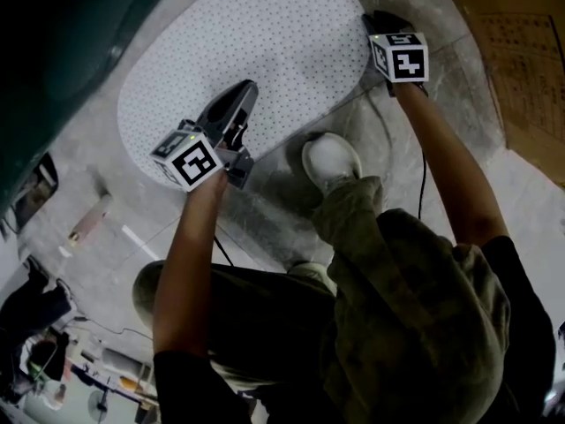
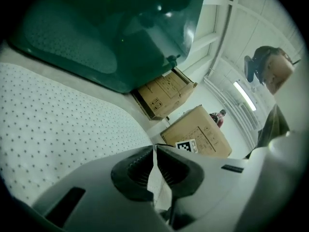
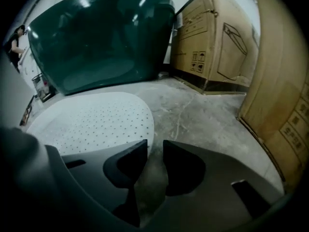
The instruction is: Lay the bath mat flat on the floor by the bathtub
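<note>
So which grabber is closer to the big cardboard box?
Right. The right gripper is at the mat's right edge, only bare floor between it and the cardboard box. The left gripper is across the mat, pinching its near edge, farther away.

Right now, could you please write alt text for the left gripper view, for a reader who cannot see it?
The left claw pinches the thin edge of a white dotted bath mat, which spreads out to the left beside a dark green bathtub; cardboard boxes stand beyond.
</note>
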Demonstrator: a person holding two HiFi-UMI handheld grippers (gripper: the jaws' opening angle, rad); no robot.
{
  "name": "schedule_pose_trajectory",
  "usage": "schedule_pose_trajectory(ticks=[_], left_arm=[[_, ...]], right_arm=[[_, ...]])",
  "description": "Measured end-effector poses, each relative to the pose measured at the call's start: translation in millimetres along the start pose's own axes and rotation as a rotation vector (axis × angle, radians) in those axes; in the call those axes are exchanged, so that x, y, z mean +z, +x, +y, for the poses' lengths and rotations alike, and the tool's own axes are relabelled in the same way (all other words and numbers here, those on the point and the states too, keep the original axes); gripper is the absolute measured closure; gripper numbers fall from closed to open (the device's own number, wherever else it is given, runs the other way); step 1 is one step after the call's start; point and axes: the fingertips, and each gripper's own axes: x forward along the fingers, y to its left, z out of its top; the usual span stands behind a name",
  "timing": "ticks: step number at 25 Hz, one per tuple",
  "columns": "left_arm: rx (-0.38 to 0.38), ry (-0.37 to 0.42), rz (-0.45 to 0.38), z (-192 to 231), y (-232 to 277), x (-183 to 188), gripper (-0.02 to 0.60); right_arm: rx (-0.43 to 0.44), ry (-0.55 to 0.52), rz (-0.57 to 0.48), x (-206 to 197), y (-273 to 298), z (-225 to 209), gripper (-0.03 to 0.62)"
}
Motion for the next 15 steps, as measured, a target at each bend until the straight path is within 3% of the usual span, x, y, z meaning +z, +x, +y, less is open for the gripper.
schedule_pose_trajectory(ticks=[2,3,6,8,11,15], left_arm=[[0.028,-0.017,-0.021,12.5,-12.7,6.0,0.541],[0.032,-0.026,-0.03,16.1,-18.0,7.4,0.541],[0.052,-0.02,-0.066,16.7,-32.3,12.0,0.543],[0.07,-0.007,-0.072,18.4,-36.9,10.7,0.548],[0.099,0.026,-0.044,22.6,-44.3,1.0,0.549],[0.164,-0.111,-0.198,31.6,-80.5,3.6,0.549]], right_arm=[[-0.03,0.078,-0.024,-1.6,-3.0,-10.1,0.49],[-0.028,0.11,-0.034,-2.8,-4.9,-12.0,0.531],[0.018,0.151,-0.064,-0.8,-8.5,-6.0,0.565],[0.071,0.165,-0.092,6.7,-10.3,5.9,0.571],[0.219,0.198,-0.149,23.6,-18.3,44.6,0.571],[0.31,0.203,-0.1,33.9,-41.9,107.1,0.571]])
